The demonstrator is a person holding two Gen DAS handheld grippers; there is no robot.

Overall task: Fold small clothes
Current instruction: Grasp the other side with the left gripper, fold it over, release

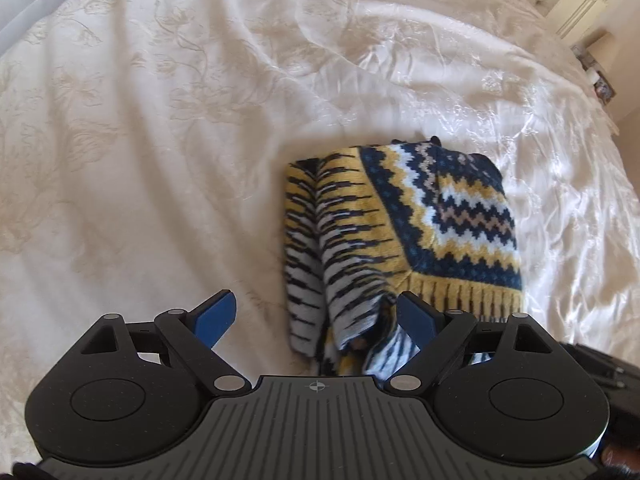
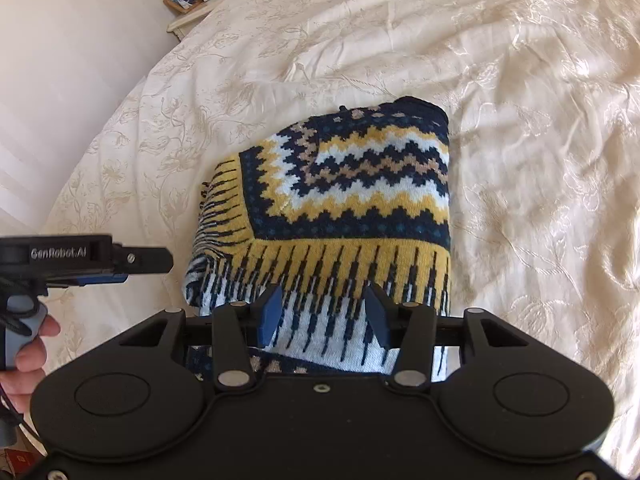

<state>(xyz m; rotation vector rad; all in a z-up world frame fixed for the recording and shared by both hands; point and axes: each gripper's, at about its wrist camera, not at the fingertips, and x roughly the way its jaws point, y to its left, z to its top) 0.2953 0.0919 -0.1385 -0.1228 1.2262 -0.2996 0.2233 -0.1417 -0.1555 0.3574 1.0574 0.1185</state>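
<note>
Cream bedspread, folded knit garment under right tongs, beside left tongs

Sweater: thick knitted cloth, coarse visible stitch, matt; zigzag and stripe pattern in navy, yellow, white and tan; reverse face shows loose stranded yarn.

Bed cover: cream woven cloth, satin-like sheen where light strikes, raised floral embroidery, creased.

Left gripper: black matt plastic body, fine speckled texture, ribbed grey centre panel; small pivot pins look like dull metal. Fingers: smooth blue plastic pads, slight sheen.

Right gripper: same black matt plastic, metal-looking pivot pins, blue pads.

Bedside table: painted, pale, smooth finish. Picture frame: wood-toned, glossy front.
</note>
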